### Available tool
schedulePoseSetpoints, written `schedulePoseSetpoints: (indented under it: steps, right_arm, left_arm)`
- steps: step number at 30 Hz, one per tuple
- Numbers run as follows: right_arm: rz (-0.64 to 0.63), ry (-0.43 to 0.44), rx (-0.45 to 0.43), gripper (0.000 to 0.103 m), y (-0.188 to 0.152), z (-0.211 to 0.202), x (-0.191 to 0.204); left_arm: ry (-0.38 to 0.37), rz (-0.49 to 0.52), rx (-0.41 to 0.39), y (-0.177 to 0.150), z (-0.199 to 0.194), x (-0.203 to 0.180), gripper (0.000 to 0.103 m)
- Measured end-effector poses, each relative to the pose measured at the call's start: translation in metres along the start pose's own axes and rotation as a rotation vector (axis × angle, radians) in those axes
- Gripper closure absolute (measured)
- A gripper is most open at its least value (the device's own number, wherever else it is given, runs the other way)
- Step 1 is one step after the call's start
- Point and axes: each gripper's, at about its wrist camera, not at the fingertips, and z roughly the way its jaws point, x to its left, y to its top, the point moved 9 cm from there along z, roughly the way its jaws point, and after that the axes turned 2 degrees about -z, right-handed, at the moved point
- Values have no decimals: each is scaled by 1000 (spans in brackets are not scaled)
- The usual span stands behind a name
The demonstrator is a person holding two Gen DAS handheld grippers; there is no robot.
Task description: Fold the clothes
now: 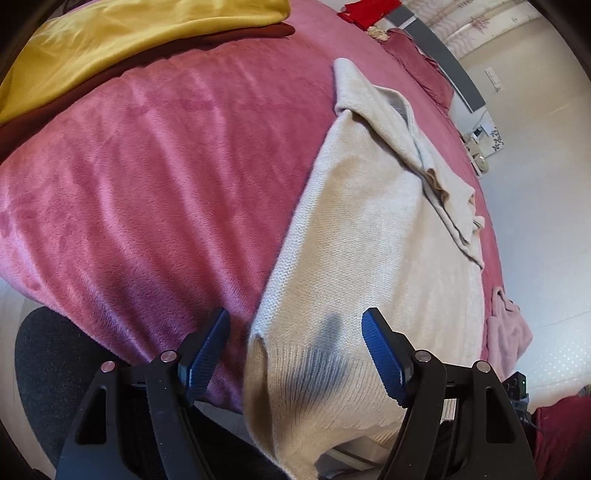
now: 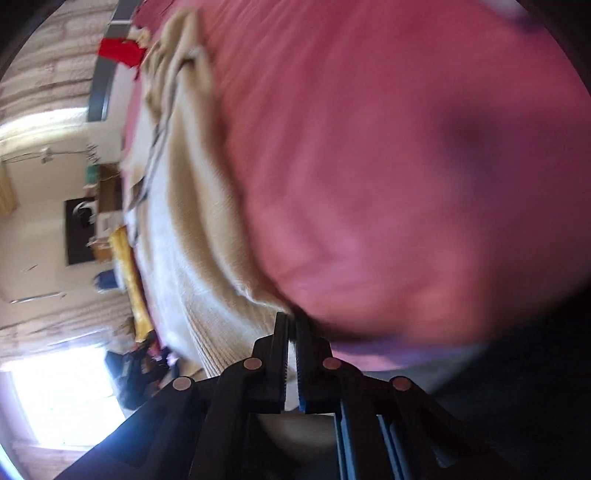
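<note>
A cream knitted sweater [image 1: 369, 236] lies stretched along the pink bed cover [image 1: 155, 192], one sleeve folded across its upper part. Its ribbed hem hangs over the bed's near edge. My left gripper [image 1: 295, 328] stands open, its blue pads on either side of the hem's left corner, not clamping it. In the blurred right wrist view the same sweater [image 2: 192, 229] runs away to the upper left, and my right gripper [image 2: 291, 321] is shut on the ribbed hem corner.
A yellow satin cloth [image 1: 122, 40] over a dark red one lies at the bed's far left. A pale pink garment [image 1: 506, 332] hangs at the bed's right edge. Red fabric [image 1: 365, 11] sits by the headboard. Light floor runs along the right.
</note>
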Motion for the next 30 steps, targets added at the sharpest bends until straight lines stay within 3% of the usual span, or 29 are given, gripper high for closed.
schedulePoseSetpoints:
  steps: [1, 4, 6, 8, 11, 15, 16, 19, 22, 26, 30]
  right_arm:
    - [2, -8, 5, 98, 1, -5, -6]
    - [-47, 48, 7, 76, 1, -16, 8]
    - [-171, -8, -41, 75, 7, -28, 21]
    - [-291, -31, -57, 69, 13, -35, 35]
    - [-367, -23, 44, 69, 14, -10, 51]
    - [-410, -115, 137, 68, 11, 19, 44]
    - [-425, -100, 158, 67, 5, 23, 43]
    - [-414, -2, 194, 59, -11, 43, 59]
    - [-354, 87, 234, 56, -19, 74, 82]
    - [-286, 141, 353, 58, -32, 93, 77]
    - [-275, 132, 373, 59, -32, 107, 81]
  left_arm:
    - [9, 16, 10, -1, 1, 0, 28]
    - [34, 62, 38, -5, 3, -2, 28]
    - [49, 99, 67, -9, 5, -3, 28]
    - [44, 132, 145, -17, 11, -5, 26]
    - [82, 200, 201, -23, 17, -8, 26]
    - [148, 302, 247, -29, 19, -11, 25]
    - [143, 309, 255, -31, 20, -11, 25]
    - [106, 306, 273, -33, 21, -9, 23]
    - [43, 240, 306, -33, 18, -5, 22]
    - [-1, 216, 409, -50, 18, -2, 22]
    - [109, 333, 473, -71, 28, -2, 21]
